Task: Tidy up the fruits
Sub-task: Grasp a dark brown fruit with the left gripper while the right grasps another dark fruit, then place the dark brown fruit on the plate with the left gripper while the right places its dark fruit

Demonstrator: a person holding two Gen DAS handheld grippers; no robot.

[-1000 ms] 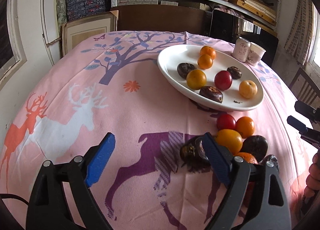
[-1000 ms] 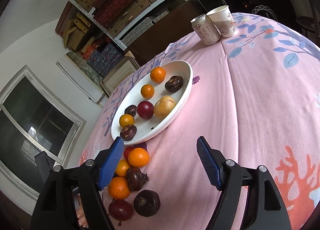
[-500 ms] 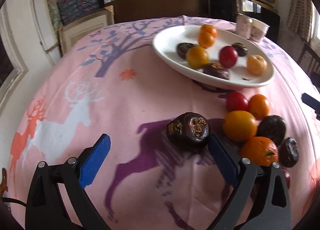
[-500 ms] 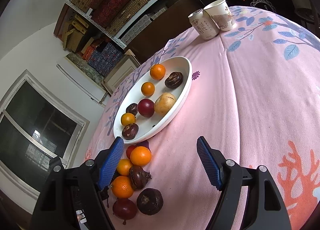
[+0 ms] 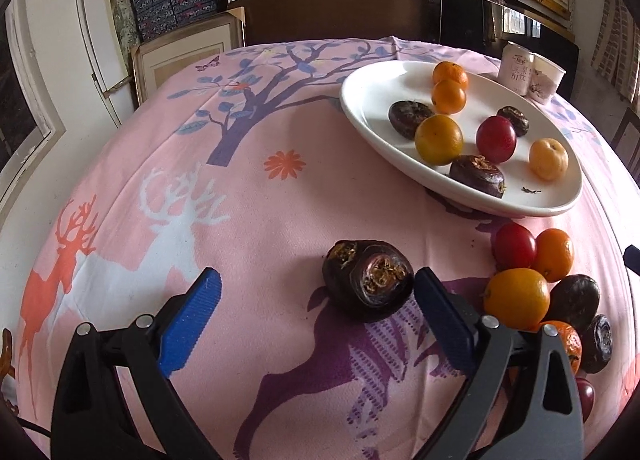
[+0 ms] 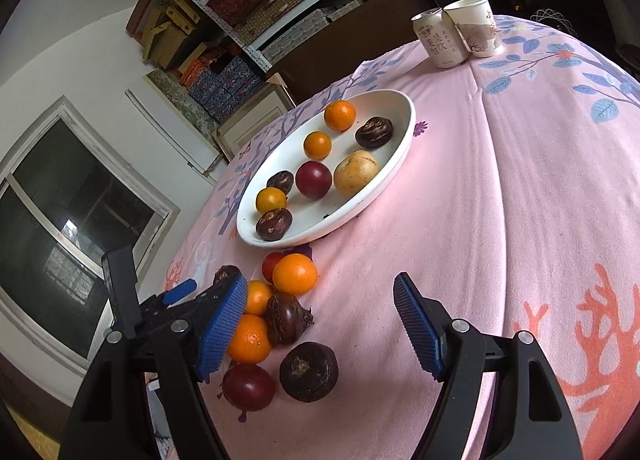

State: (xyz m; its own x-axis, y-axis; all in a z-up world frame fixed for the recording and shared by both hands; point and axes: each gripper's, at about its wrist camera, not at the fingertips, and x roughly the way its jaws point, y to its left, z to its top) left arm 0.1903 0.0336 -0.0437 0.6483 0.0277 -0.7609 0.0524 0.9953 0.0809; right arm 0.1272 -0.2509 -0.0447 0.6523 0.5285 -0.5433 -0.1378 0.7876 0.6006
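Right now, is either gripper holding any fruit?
No. The left gripper and right gripper are both open; a dark fruit lies loose beside the left one's right finger.

**Matt cloth, glossy plate, ribbed blue pads**

The surface (image 5: 260,220) is covered by a pink printed cloth, matt and softly creased. The plate (image 5: 360,100) looks like glazed white ceramic, smooth and shiny. On it, the red fruit (image 5: 496,139) has a glossy, taut skin; the oranges (image 5: 439,139) are finely dimpled with a dull sheen. The dark fruit (image 5: 368,280) near the left gripper (image 5: 316,320) is wrinkled, rough and leathery. Both grippers have matt black plastic arms with bright metal rivets; their fingers (image 6: 416,324) carry blue ribbed pads. The far can (image 6: 438,42) looks like printed metal, the cup (image 6: 476,26) beside it paper.
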